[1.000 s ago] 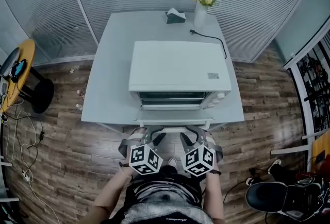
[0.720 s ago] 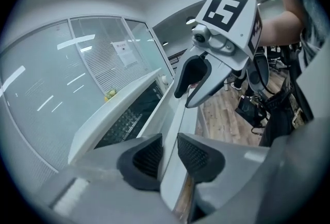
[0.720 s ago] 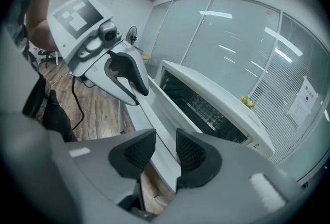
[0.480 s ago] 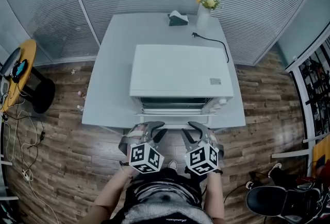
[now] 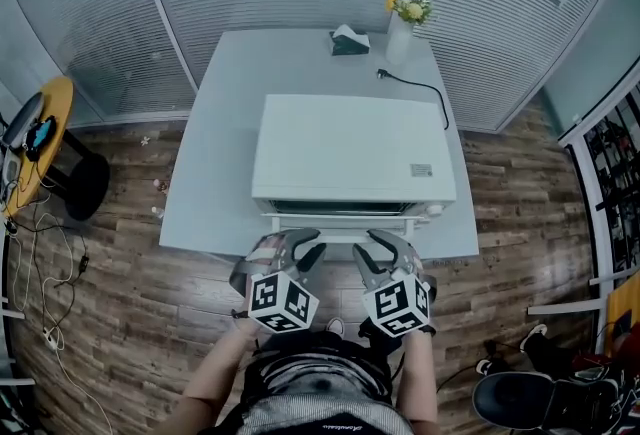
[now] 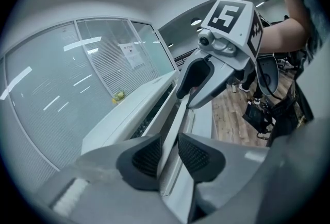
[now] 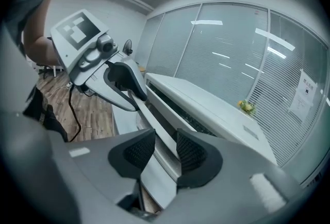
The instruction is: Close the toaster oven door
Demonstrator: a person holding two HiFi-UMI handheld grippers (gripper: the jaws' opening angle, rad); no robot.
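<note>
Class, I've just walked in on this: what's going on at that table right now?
A person stands at the white toaster oven on the table with a hand-held gripper in each hand. The left hand-held gripper and right hand-held gripper both straddle the front edge of the oven door, which is tilted part-way up, not yet shut. Both pairs of jaws have just been opening, the door edge between them, the pads seemingly not pressing.

I see a pale grey tabletop point(image 5: 215, 153) carrying the white toaster oven point(image 5: 350, 148) toward its near edge. Along the far edge sit a dark tissue box point(image 5: 348, 42) and, to its right, a white vase point(image 5: 400, 41) of yellow flowers. A black cord point(image 5: 420, 91) lies between vase and oven.
</note>
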